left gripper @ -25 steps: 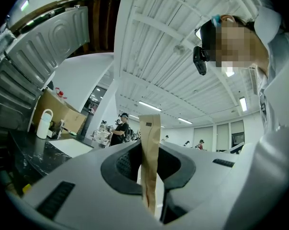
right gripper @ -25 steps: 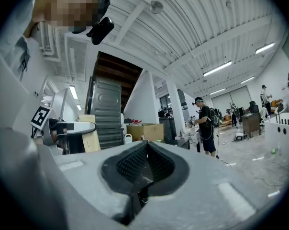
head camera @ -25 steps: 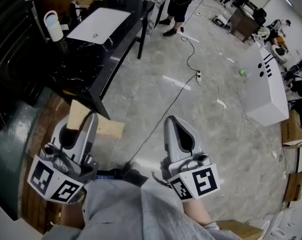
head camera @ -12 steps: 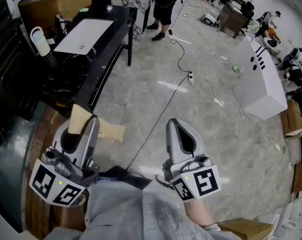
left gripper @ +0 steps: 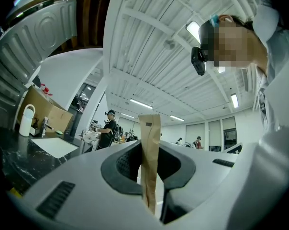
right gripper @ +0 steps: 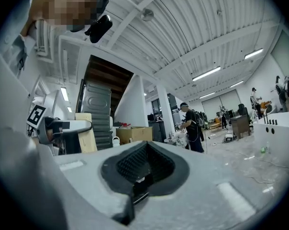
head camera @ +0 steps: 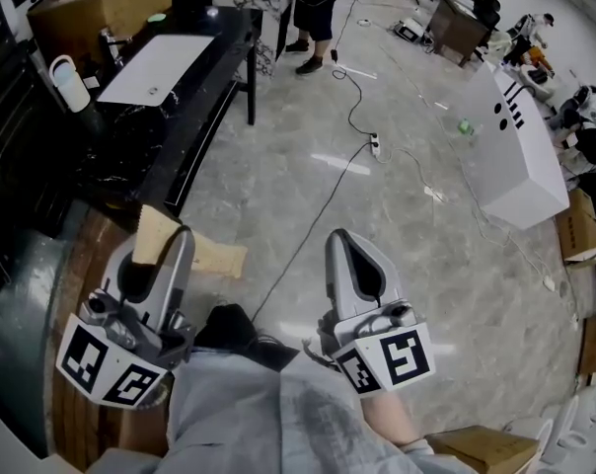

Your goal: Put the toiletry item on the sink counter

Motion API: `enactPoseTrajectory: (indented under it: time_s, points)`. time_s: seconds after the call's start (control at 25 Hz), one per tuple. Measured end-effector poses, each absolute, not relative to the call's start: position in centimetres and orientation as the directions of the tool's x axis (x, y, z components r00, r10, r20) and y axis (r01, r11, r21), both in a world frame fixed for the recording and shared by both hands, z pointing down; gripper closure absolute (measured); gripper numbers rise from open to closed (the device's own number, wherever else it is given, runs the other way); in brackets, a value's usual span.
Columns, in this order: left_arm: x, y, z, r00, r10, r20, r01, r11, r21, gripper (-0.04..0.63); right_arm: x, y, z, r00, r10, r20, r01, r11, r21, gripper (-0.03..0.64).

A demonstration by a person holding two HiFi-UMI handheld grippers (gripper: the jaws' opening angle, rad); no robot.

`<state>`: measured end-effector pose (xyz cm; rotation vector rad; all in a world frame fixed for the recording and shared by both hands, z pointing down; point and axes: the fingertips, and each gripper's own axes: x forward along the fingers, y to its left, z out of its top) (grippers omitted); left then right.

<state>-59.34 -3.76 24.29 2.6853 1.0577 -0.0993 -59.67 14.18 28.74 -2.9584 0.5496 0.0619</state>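
Head view: left gripper has its jaws clamped on a flat tan packet. The packet is held above the floor, short of the near end of the dark worktop. Left gripper view shows the packet standing upright between the jaws. Right gripper jaws are closed, with nothing between them. A white basin is set in the worktop, and a white jug stands just beside it at the left edge.

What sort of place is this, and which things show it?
Probably a large workshop or lab hall: a freestanding sink counter, a power strip on the bare floor, a cardboard box.
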Motion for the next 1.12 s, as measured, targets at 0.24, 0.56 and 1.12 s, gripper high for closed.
enactPoseTrajectory:
  time_s: [0.24,0.56,1.12]
  points:
    - [-58.1,-3.0,24.6,0.723,0.673,-0.156,0.690,-0.693,0.209,0.541,-58.7,14.9,29.4,0.939,-0.339,-0.048,-0.343,-0.930,-0.135,0.618]
    - [-53.5,-1.2,25.3,0.685,0.707,-0.176,0.727,-0.648,0.225,0.540,-55.4,15.8,30.0,0.951,-0.308,-0.032,-0.310,-0.945,-0.109,0.618]
    - [-39.7,1.7,24.9,0.640,0.747,-0.182,0.765,-0.596,0.244,0.541,-42.9,18.1,29.2,0.966,-0.260,-0.011,-0.260,-0.961,-0.091,0.618]
